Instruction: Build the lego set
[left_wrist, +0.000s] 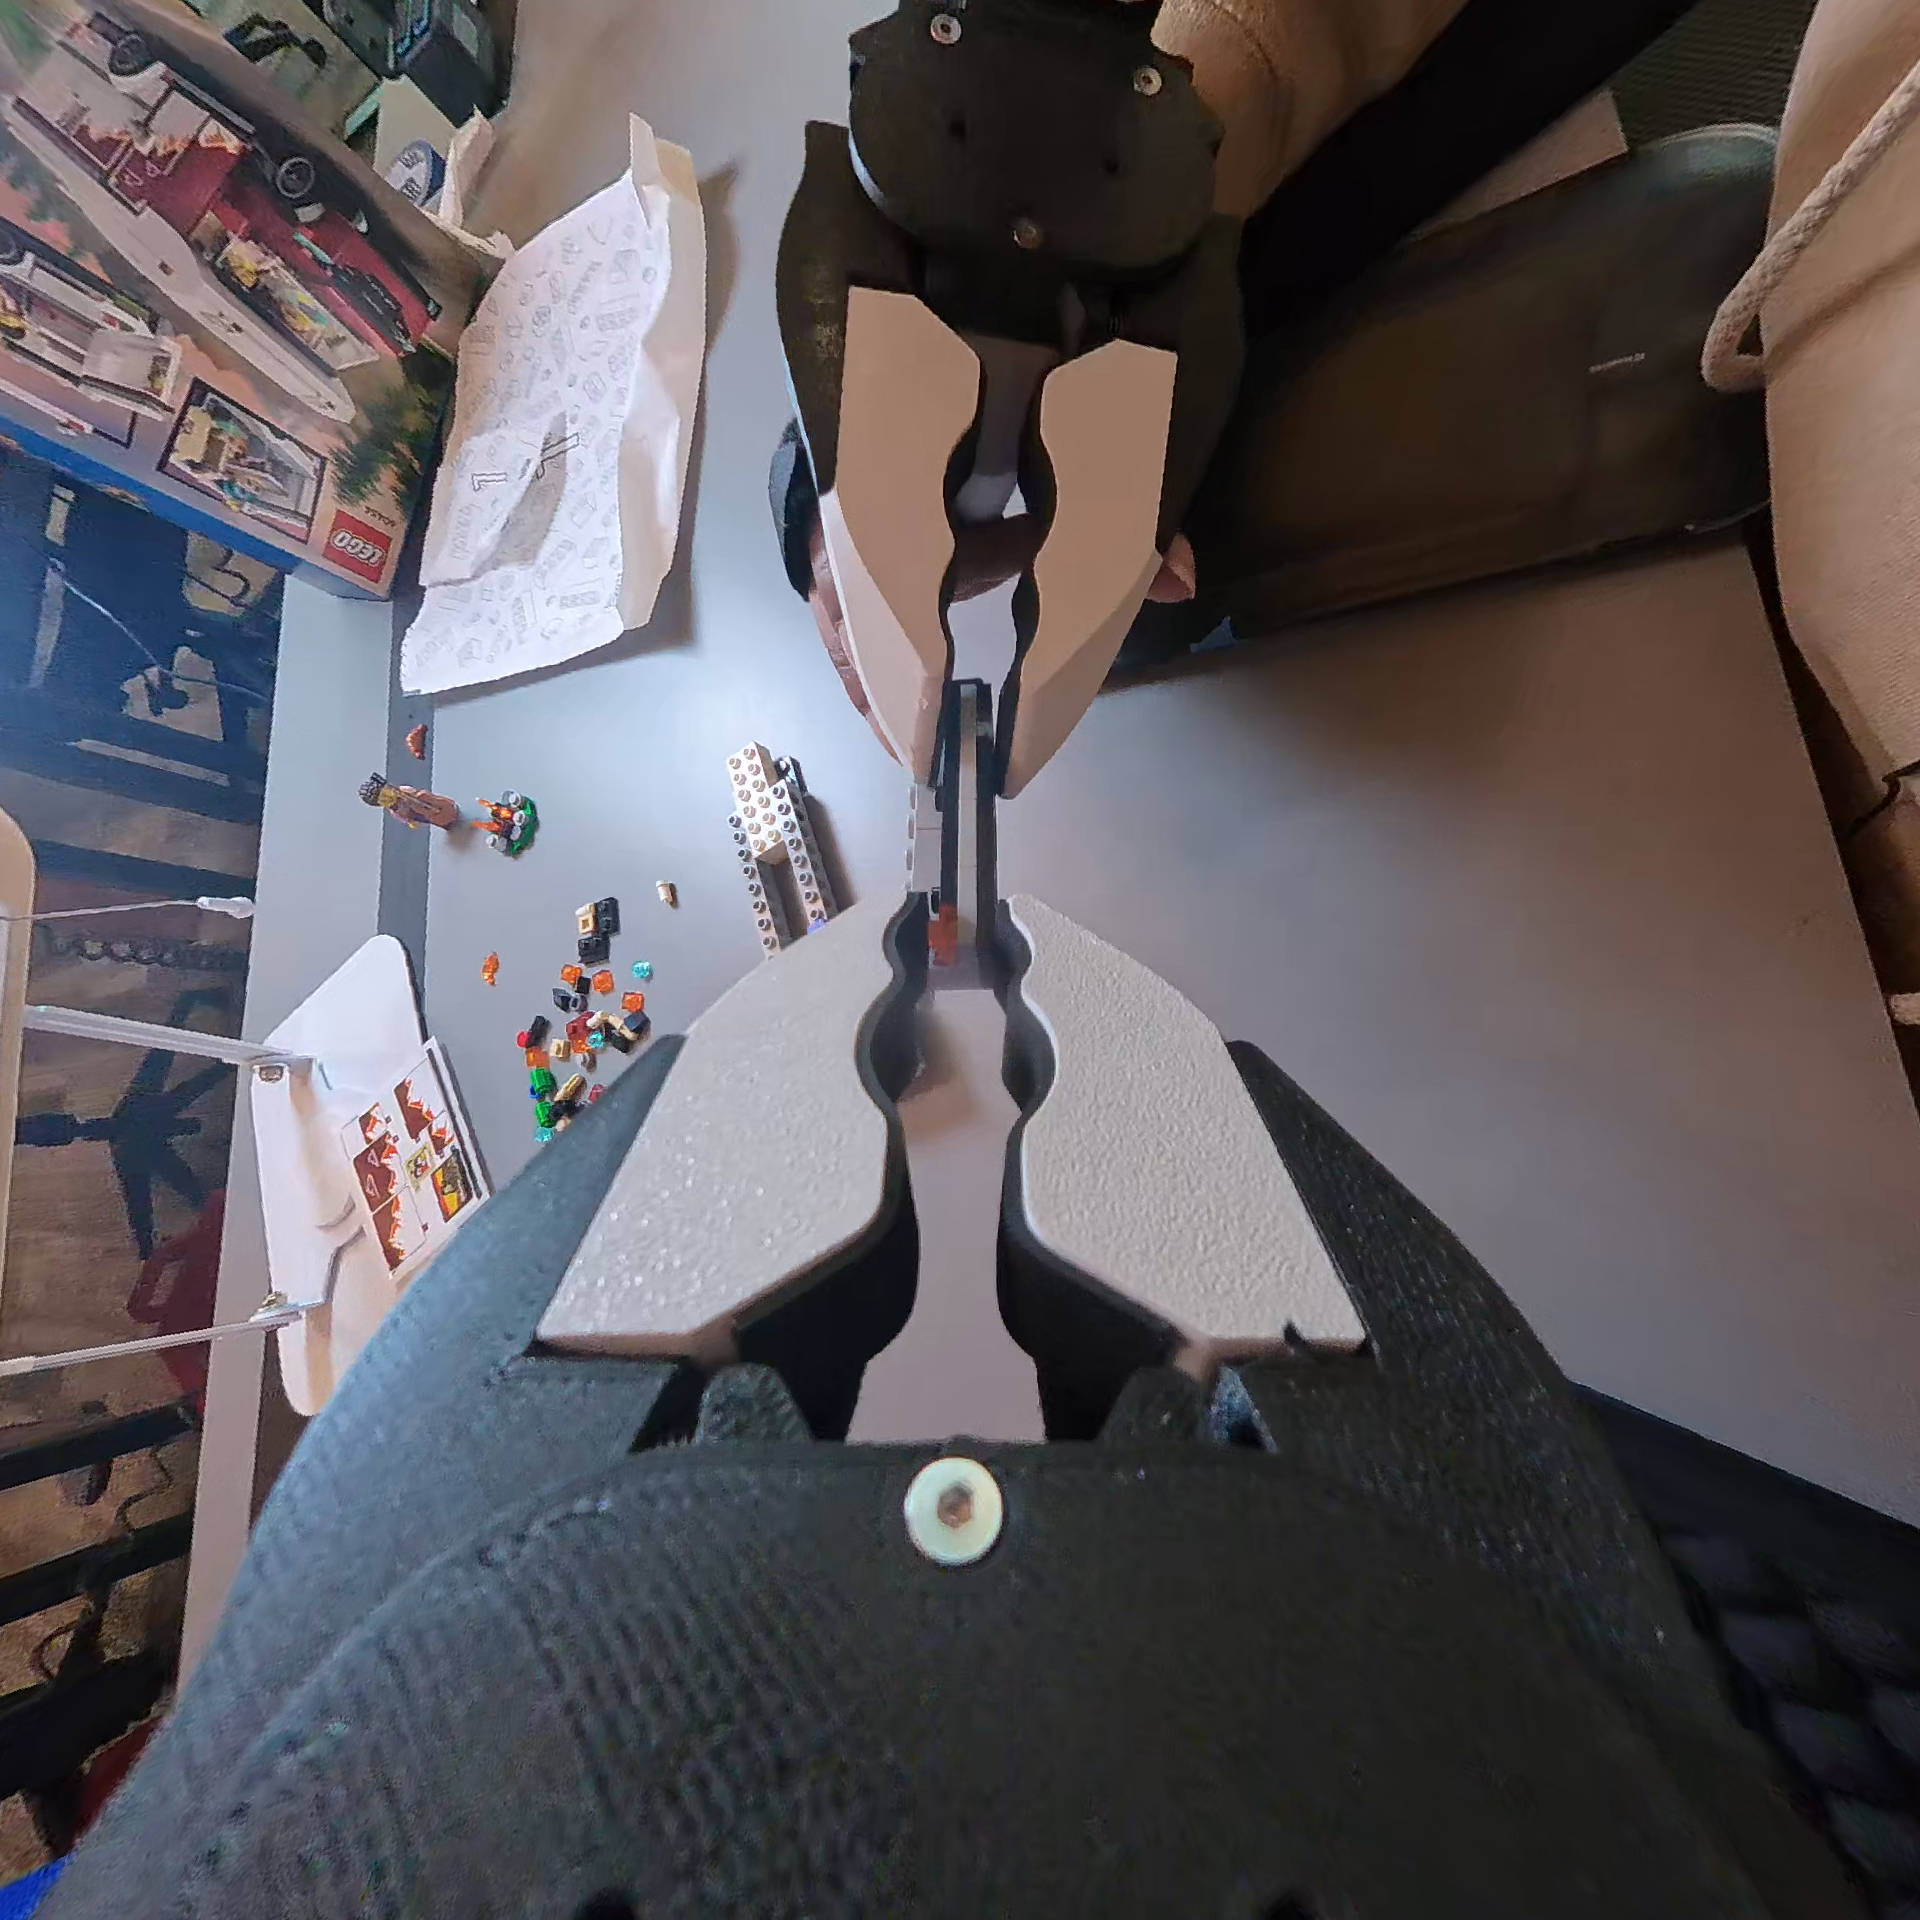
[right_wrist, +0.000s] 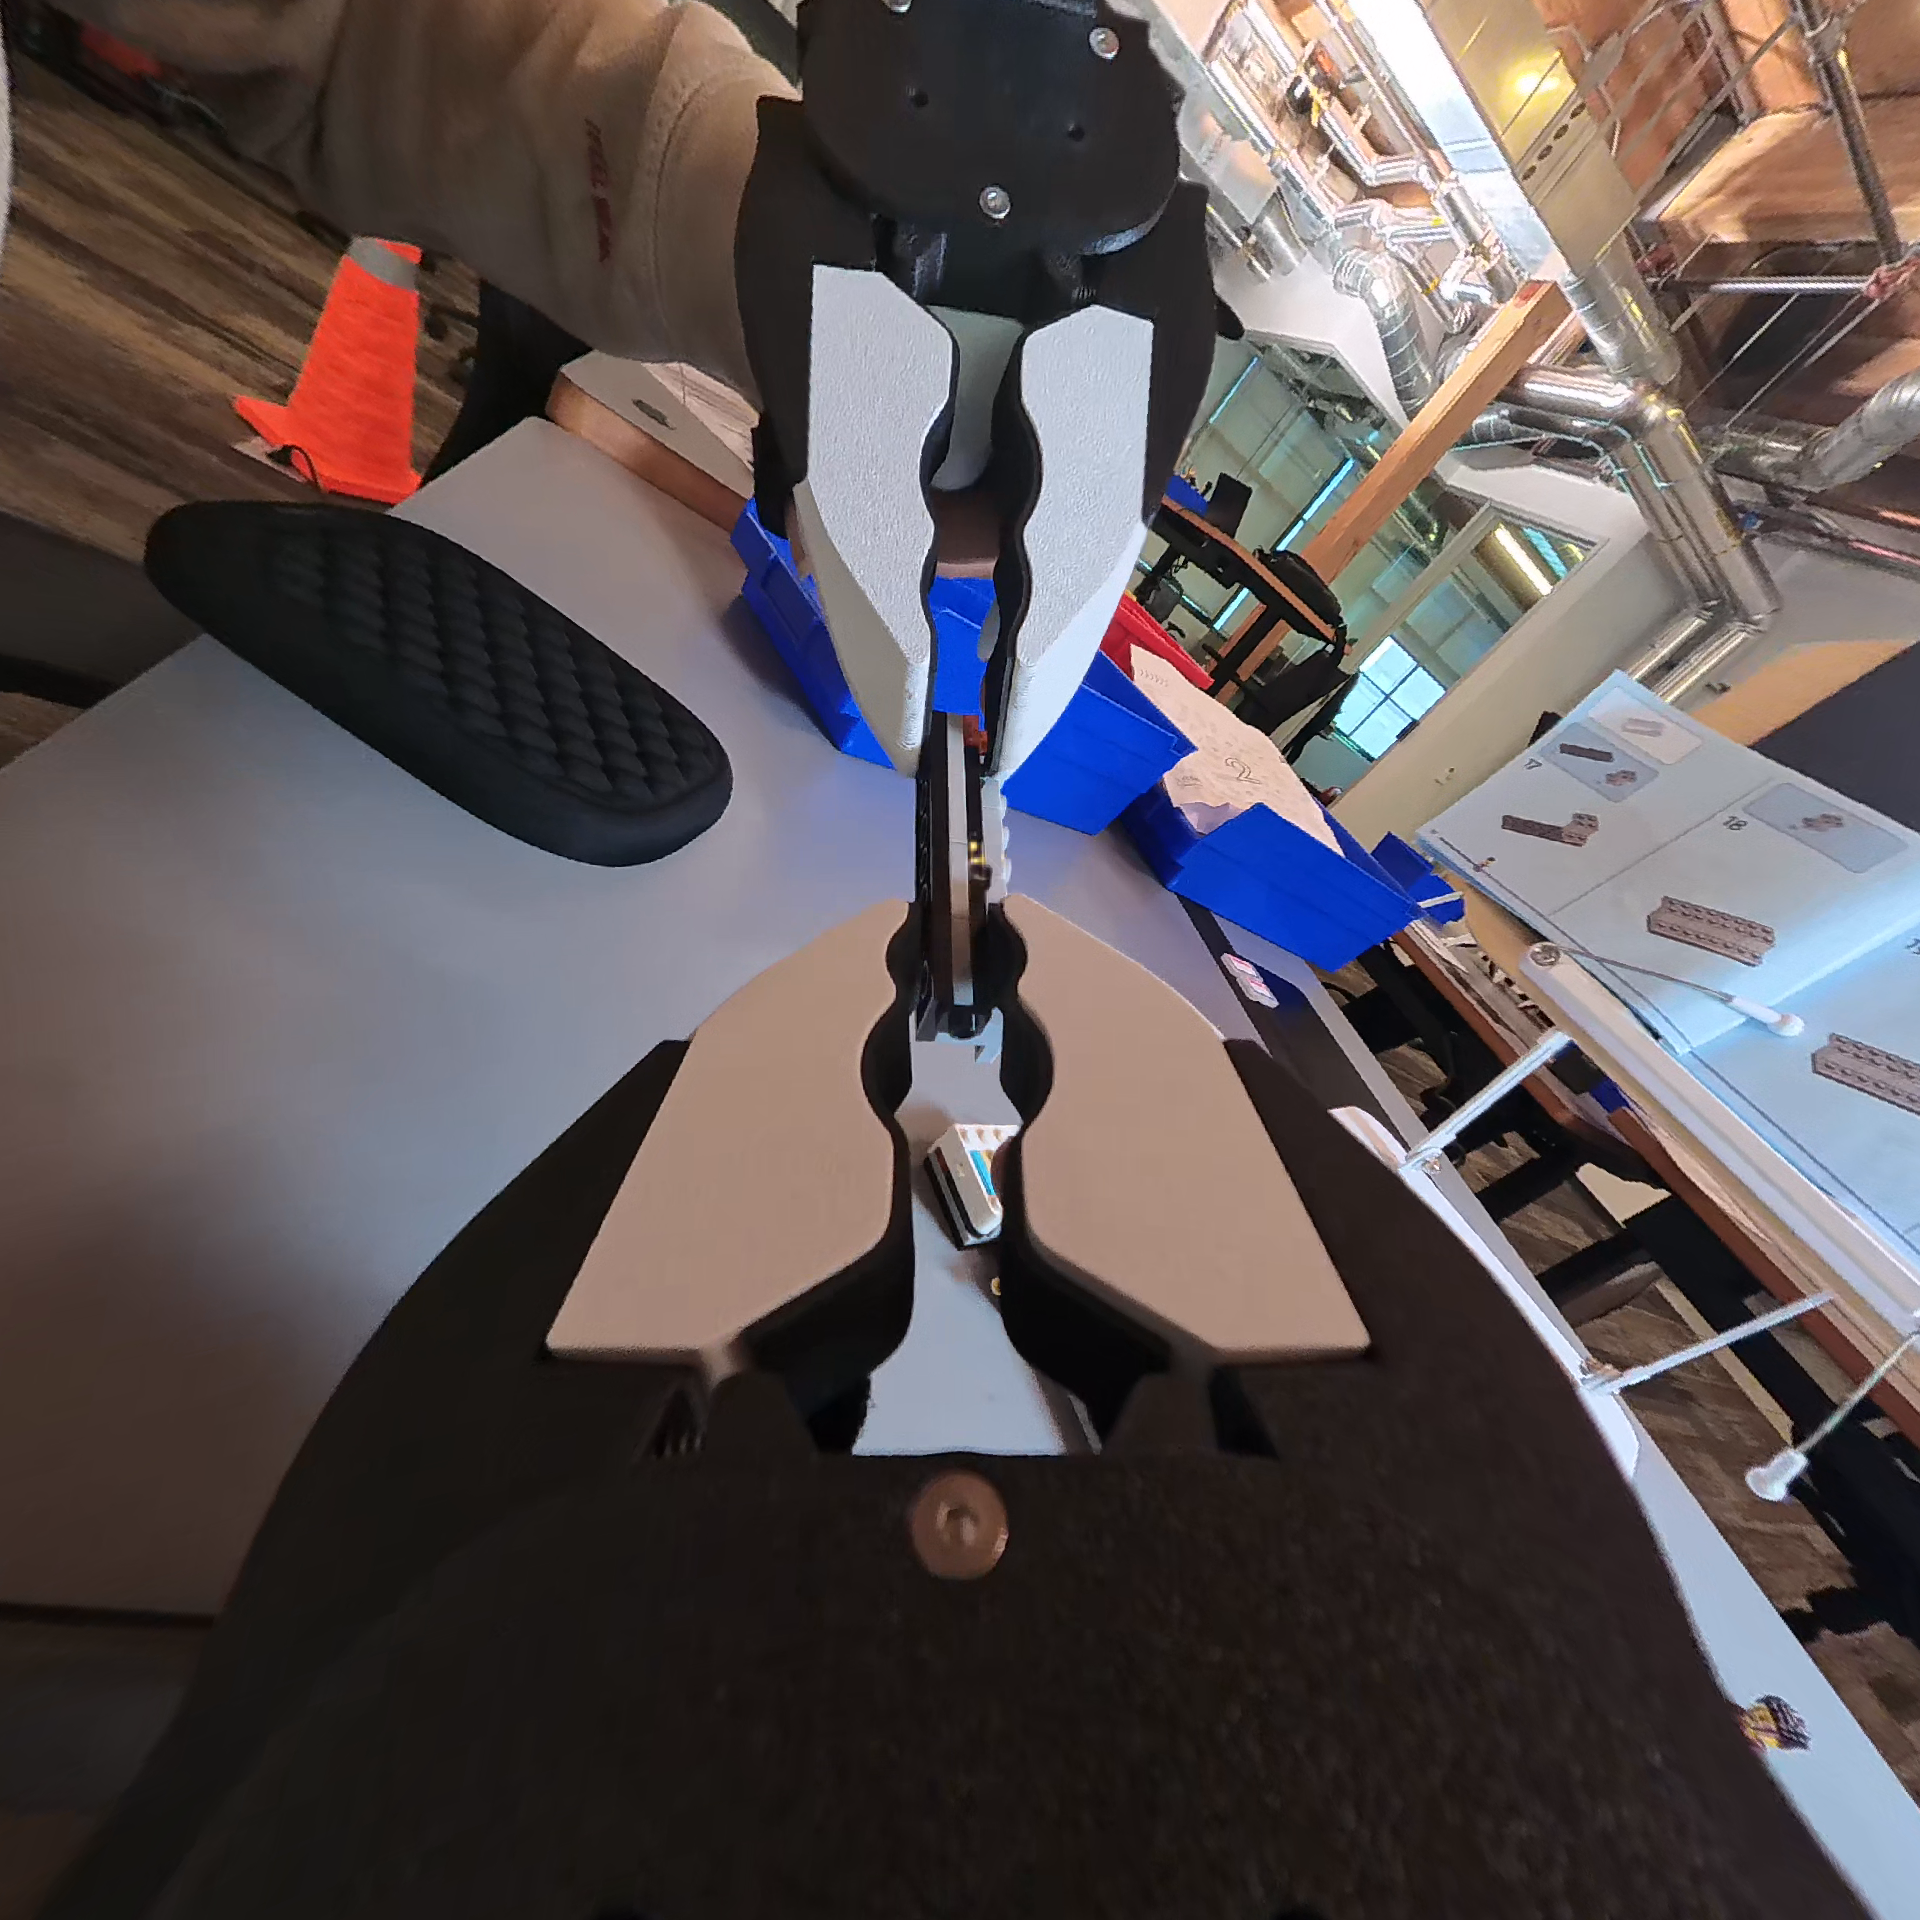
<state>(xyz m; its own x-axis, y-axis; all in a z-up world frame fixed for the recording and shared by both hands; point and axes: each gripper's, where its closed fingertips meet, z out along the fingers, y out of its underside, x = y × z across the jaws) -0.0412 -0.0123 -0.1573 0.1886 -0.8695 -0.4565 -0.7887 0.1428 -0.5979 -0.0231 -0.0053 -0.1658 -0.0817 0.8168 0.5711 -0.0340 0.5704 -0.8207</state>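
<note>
Your left gripper is clamped on the near end of the assembly, a thin black-and-grey strip of bricks held in the air above the table. Its long axis runs straight away from you along your fingers, and at the far end your right gripper pinches it head-on. So the two claws face each other with the strip bridging them, each as close to it as the other. Any push to seat a brick would likely go along that line; keep both claws in line or the strip may bend. Beyond, to the left, the loose pieces and a tan build lie on the table.
</note>
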